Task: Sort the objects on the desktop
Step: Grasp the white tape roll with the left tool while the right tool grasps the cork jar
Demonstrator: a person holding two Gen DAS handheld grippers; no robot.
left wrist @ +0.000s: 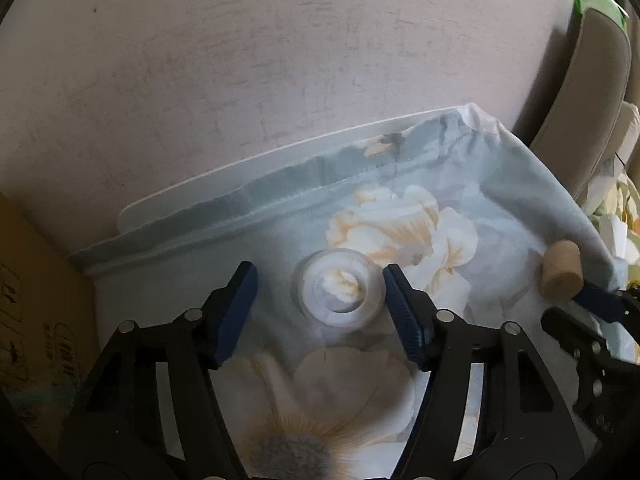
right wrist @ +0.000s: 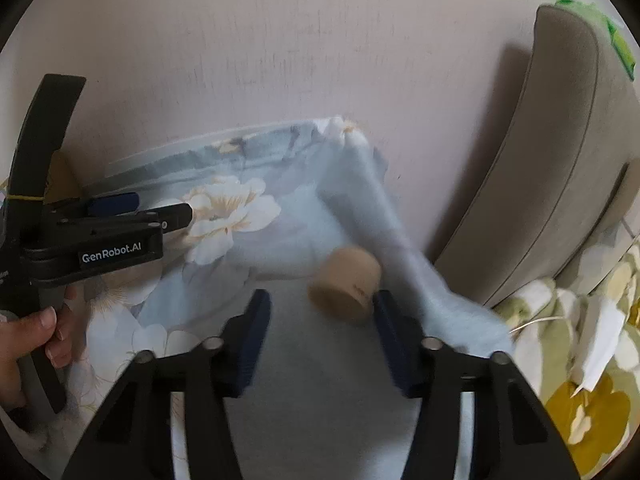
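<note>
A clear glass jar (left wrist: 339,288) stands upright with its mouth open on the floral cloth (left wrist: 440,208). My left gripper (left wrist: 320,288) is open, its blue pads on either side of the jar without touching it. A cork stopper (right wrist: 346,286) lies on its side on the cloth near the table's right edge; it also shows in the left wrist view (left wrist: 560,274). My right gripper (right wrist: 320,312) is open, and the cork rests against the tip of its right finger (right wrist: 386,312). The left gripper also shows at the left in the right wrist view (right wrist: 160,212).
A beige cushioned chair back (right wrist: 560,184) stands right of the table, with a green item (right wrist: 616,44) on top. A yellow-flowered cloth with white paper (right wrist: 592,340) lies lower right. A brown cardboard box (left wrist: 36,300) is at the left. The wall (left wrist: 280,60) is close behind.
</note>
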